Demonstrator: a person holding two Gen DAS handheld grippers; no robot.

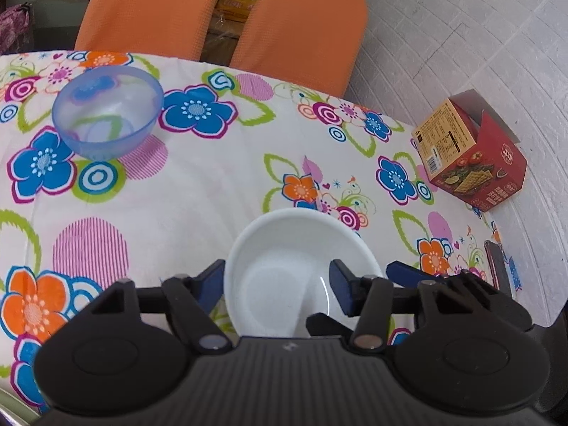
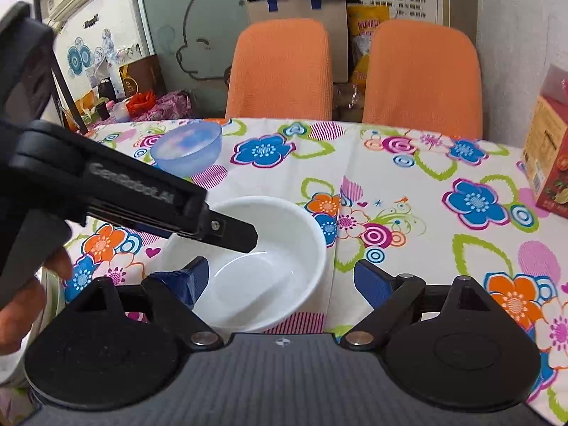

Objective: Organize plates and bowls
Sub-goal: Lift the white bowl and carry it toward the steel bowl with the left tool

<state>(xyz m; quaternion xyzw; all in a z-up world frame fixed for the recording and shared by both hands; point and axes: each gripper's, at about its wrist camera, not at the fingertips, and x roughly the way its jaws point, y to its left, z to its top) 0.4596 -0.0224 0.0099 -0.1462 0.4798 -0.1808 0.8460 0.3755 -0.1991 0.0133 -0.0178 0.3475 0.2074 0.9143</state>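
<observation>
White bowl (image 1: 301,269): on floral tablecloth (image 1: 213,184), directly under left gripper (image 1: 280,284), jaws spread astride near rim, nothing gripped. Right gripper (image 2: 280,280): also spread, empty, bowl left of centre. Blue translucent bowl (image 1: 106,112): far-left, well apart; left nearer.

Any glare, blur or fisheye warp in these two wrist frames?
Left wrist: table edge bows strongly, corners vignette dark, a thin specular streak inside the white bowl; the blue bowl looks soft. Right wrist: a similar streak in the bowl, the left gripper looms large and slightly blurred, chairs lean inward.
</observation>
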